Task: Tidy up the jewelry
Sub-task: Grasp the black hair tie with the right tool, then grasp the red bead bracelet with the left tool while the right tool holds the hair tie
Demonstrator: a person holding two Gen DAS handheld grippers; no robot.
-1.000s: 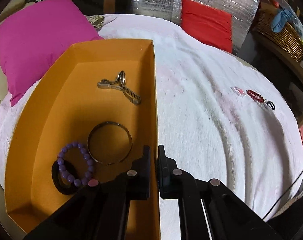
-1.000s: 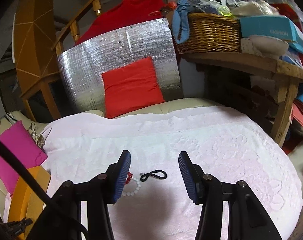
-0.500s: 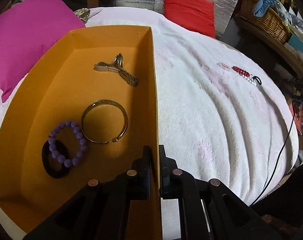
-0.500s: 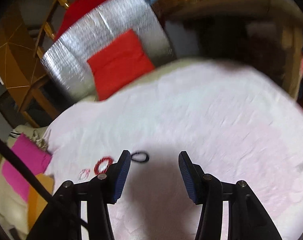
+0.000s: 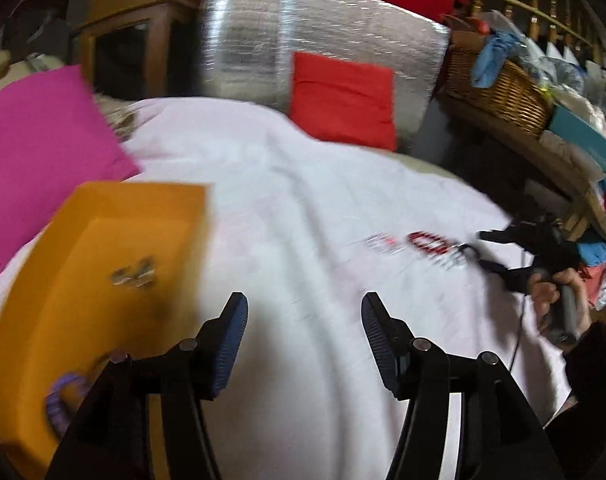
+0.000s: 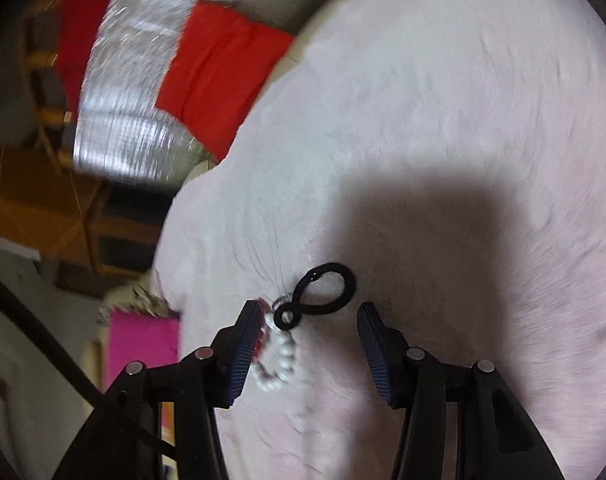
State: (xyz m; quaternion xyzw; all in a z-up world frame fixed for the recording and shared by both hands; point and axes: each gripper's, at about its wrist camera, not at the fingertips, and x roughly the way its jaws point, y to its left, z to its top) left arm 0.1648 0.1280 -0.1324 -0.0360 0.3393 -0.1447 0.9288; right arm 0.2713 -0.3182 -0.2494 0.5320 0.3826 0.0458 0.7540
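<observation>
Fuzzy pale cloth cover (image 6: 443, 120), glossy white beads (image 6: 281, 364), crinkled foil sheet (image 5: 323, 40).

Orange box (image 5: 83, 264): open-topped, rectangular, resting near the left edge of the white blanket (image 5: 303, 208). Contents: a blurred metallic piece (image 5: 135, 276) mid-floor and a purple bead bracelet (image 5: 61, 398) at the near end. Black hair tie (image 6: 323, 294): twisted into a figure-eight, flat on the blanket near its right edge, touching a white bead bracelet (image 6: 281, 364) with red beads (image 6: 261, 336).

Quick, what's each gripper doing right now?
Left gripper: opening, nothing between its fingers.
Right gripper: open, holding nothing, over the black hair tie.
</observation>
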